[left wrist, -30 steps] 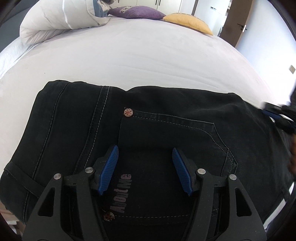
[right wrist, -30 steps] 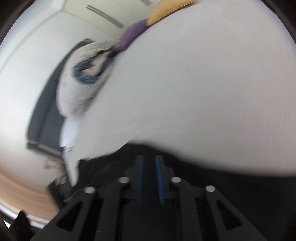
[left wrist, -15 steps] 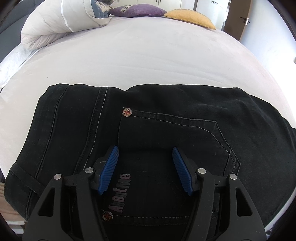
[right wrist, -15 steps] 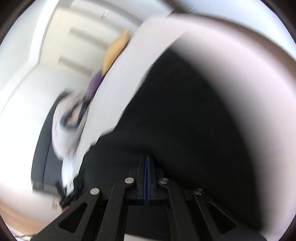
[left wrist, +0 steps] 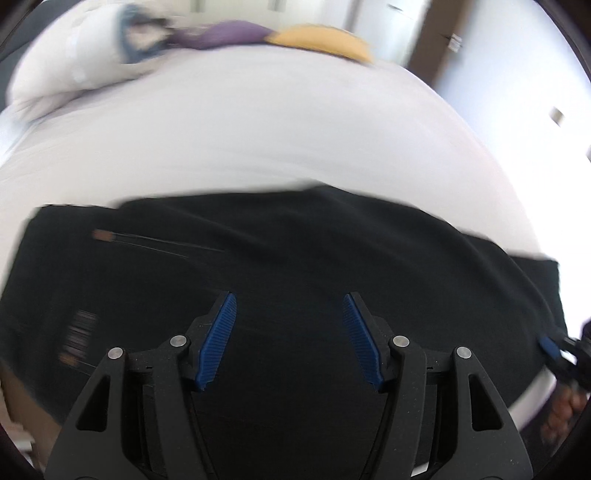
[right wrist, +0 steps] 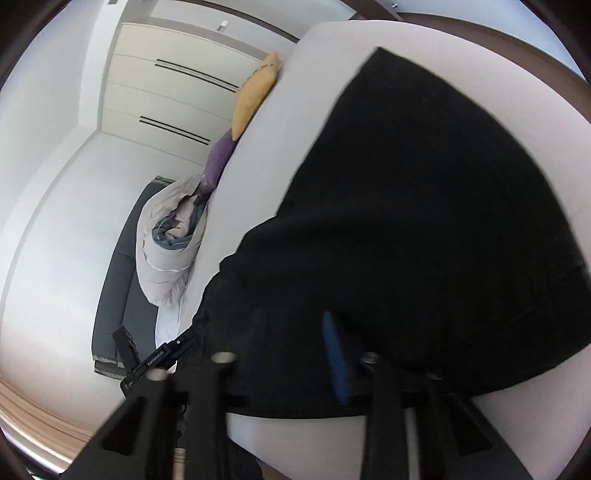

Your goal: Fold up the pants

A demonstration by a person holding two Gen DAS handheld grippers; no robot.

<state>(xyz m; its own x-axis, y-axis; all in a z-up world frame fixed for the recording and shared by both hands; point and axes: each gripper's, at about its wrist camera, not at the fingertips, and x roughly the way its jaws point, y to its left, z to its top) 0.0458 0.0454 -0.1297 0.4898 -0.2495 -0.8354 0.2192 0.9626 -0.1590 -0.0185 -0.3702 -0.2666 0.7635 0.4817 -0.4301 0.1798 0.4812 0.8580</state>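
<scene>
Jaws of the left gripper (left wrist: 289, 341) are held wide apart, ribbed blue pads over nothing; the right gripper (right wrist: 291, 354) is blurred, seemingly parted. Black denim pants (left wrist: 295, 266) are spread flat, lengthwise left-to-right, on the smooth white bed (left wrist: 258, 140).

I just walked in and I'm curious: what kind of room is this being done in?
Most likely a bedroom. The black pants lie on a wide bed with a white sheet, a purple pillow and a yellow pillow sit at its far end, and tall closet doors line the wall.
</scene>
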